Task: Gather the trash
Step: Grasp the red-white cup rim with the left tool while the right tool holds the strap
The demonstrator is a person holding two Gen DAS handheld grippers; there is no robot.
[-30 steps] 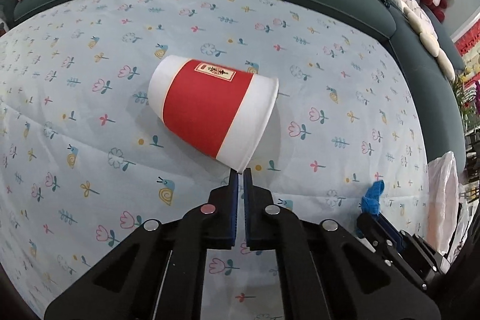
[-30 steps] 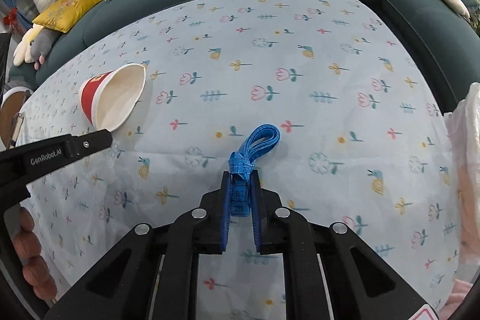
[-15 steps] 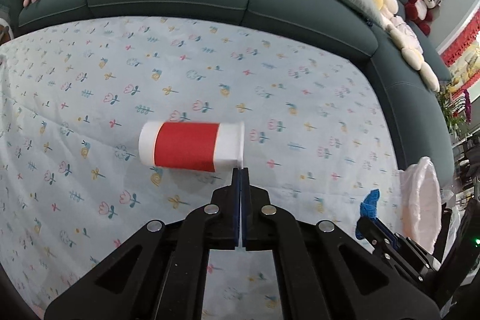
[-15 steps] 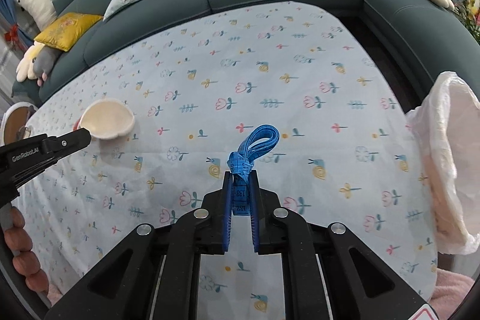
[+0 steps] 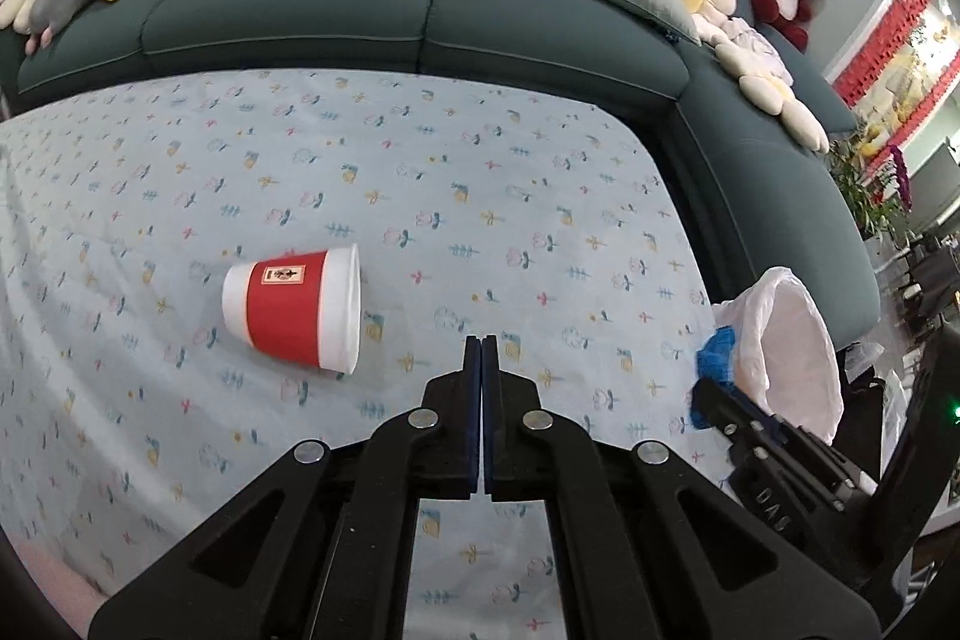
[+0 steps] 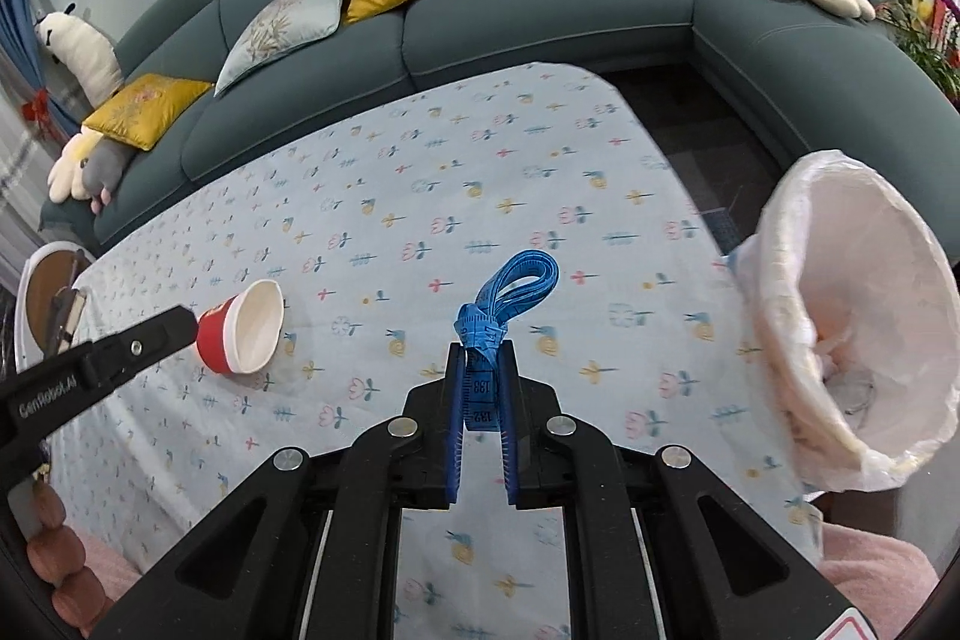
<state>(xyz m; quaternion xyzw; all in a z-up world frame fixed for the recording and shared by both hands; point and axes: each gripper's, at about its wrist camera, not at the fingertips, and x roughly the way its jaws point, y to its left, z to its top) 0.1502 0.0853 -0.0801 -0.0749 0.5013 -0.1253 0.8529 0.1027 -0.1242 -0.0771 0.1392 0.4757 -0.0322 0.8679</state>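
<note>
Right wrist view: the right gripper (image 6: 480,370) pinches a bundled blue measuring tape (image 6: 501,304) above a pale blue flower-print tablecloth (image 6: 420,196), beside a white-lined trash bin (image 6: 852,316). A dark teal sectional sofa (image 5: 420,10) wraps the table. The left gripper (image 5: 481,358) is pressed together, empty, near a tipped red-and-white paper cup (image 5: 294,310).

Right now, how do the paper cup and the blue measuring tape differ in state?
The paper cup lies on its side on the tablecloth, untouched; the blue measuring tape is pinched in the right hand-held gripper, off the cloth. The cup is rigid, red and white; the tape is limp and folded into loops. Neither is in the lined bin yet.
</note>
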